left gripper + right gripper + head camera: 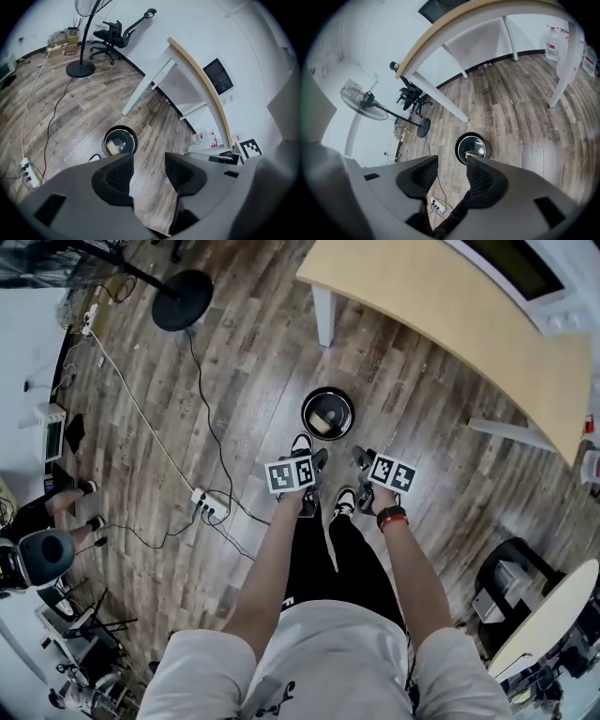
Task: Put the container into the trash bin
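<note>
A person stands on a wood floor, looking down at a round black trash bin (327,393) just beyond their shoes. A pale, boxy thing lies inside the bin, below its rim. It is small in every view, but it appears to be the container (112,147).

The left gripper (147,165) is held above the bin and on the person's side of it. Its jaws are apart, with only floor showing between them. The right gripper (452,169) hangs beside it, also above the bin and on the person's side. Its jaws are spread too and hold nothing.

The drop looks done, so the step in hand is to confirm it. Doing that well means looking straight down into the bin and checking that the container sits fully inside and is not caught on the rim. Both pairs of jaws should be kept wide and well above the bin, and the feet kept steady so the bin is not nudged.

A white power strip (207,506) and its cable lie left of the bin. A curved desk (441,324) stands beyond the bin.
</note>
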### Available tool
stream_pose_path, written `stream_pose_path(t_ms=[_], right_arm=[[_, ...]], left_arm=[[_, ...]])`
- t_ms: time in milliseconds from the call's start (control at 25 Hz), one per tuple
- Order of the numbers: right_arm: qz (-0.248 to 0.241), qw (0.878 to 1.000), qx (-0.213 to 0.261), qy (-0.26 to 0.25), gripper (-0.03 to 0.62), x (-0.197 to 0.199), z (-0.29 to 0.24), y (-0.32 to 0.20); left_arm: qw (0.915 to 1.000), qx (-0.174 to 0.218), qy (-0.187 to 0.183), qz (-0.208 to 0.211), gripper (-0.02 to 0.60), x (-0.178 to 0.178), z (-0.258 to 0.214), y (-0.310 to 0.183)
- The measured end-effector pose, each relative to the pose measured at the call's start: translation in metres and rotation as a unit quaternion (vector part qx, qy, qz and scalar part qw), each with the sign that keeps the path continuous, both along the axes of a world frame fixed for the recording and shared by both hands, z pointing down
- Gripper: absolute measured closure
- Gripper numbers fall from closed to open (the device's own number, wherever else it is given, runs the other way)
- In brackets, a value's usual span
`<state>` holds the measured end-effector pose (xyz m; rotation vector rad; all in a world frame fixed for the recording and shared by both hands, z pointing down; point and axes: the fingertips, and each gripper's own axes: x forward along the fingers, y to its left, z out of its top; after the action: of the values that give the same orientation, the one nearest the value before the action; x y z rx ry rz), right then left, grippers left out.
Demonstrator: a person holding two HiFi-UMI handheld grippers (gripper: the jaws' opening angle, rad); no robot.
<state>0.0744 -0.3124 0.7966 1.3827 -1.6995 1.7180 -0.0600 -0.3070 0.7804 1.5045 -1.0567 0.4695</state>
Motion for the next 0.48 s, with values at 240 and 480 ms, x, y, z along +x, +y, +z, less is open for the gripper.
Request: stream_pose_path(t_ms=[240, 480], right_arm=[[-0.029, 0.998, 0.057, 0.018, 0.391, 0.011, -0.094, 0.018], [-0.052, 0.991, 0.117, 0.025, 0.393, 0.022, -0.177, 0.027]], left_arm=[[0.9988, 0.048, -0.003, 0.004, 0.365, 0.012, -0.093, 0.023], [0.994, 0.108, -0.014, 0.01, 0.368, 0.022, -0.175, 0.038]])
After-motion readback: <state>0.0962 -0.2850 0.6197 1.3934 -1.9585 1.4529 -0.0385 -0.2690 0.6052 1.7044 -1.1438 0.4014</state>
